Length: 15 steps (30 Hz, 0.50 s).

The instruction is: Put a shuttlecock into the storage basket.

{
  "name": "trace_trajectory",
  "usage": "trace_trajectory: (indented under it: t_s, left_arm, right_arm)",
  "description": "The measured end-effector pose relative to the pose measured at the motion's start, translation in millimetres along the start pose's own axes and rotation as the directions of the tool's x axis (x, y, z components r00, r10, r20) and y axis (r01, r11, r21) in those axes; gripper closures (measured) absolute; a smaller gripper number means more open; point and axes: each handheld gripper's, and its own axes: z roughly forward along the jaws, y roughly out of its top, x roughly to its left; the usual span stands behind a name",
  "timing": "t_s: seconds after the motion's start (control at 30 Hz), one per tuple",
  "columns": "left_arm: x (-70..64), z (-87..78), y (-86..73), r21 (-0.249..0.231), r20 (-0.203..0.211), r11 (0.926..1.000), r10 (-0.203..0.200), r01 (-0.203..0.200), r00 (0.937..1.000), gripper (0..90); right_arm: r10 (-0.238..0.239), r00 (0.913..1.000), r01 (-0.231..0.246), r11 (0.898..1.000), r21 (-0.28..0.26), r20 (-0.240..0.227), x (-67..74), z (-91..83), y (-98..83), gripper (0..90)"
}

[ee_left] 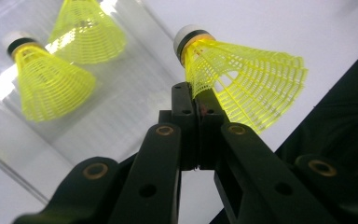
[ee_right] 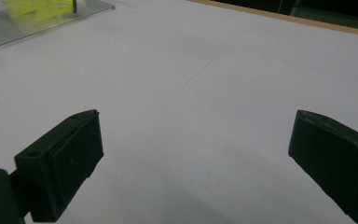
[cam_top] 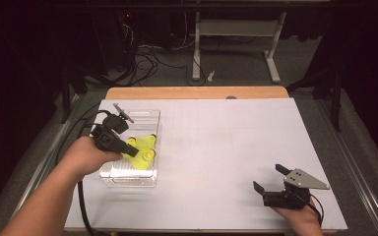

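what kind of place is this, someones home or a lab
Most likely a lab or recording workspace, not a home: a white-covered table set up for handheld grippers, loose cables on the grey floor, and the metal legs of another desk behind it.

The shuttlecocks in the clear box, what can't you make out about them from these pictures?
- Exact count: in the high view the left gripper and hand cover part of the clear box.
- Held shuttlecock: in the left gripper view the shut gripper hides the skirt edge it pinches.
- Upper shuttlecock: its cork is cut off by the top edge of that view.
- In the right gripper view the box corner is cut off; the yellow there is blurred.
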Motion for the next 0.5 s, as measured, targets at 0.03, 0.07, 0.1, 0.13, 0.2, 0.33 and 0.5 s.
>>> trace_trajectory:
  t_s: [0.03,0.07,0.1,0.13,0.2,0.33,0.5]
  left_arm:
    - [2.1,-0.3,-1.8,-0.001,0.000,1.0000,-0.007,0.007,1.0000,89.4]
    - [4.2,-0.7,-3.6,-0.001,-0.002,0.9999,-0.014,0.014,0.9999,89.4]
    - [6.2,-1.2,-5.4,-0.003,-0.003,0.9997,-0.023,0.023,0.9997,89.4]
    - [8.1,-1.2,-7.3,-0.006,-0.006,0.9996,-0.029,0.029,0.9996,89.4]
    - [12.1,-1.9,-10.8,-0.008,-0.020,0.9991,-0.041,0.041,0.9990,89.4]
    - [18.8,-1.2,-17.4,-0.009,-0.021,0.9978,-0.066,0.066,0.9976,89.5]
    - [23.5,2.2,-22.5,0.002,-0.021,0.9973,-0.073,0.073,0.9971,89.4]
  right_arm:
    - [-0.001,1.0000,0.001,1.000,0.001,0.000,0.0,0.0,0.0,3.6]
    - [-0.001,1.0000,0.001,1.000,0.001,0.001,0.0,0.0,0.0,3.6]
    - [0.000,1.0000,0.000,1.000,0.001,0.001,0.0,-0.1,0.1,3.6]
    - [0.001,1.0000,-0.001,1.000,0.001,0.001,-0.1,-0.2,0.1,3.6]
    - [0.002,1.0000,-0.002,1.000,0.000,0.001,-0.2,-0.4,0.0,3.6]
    - [0.001,1.0000,-0.001,1.000,0.001,0.002,-0.3,-0.6,0.0,3.7]
    - [-0.001,1.0000,0.001,1.000,0.001,0.007,-0.3,-0.9,0.1,3.9]
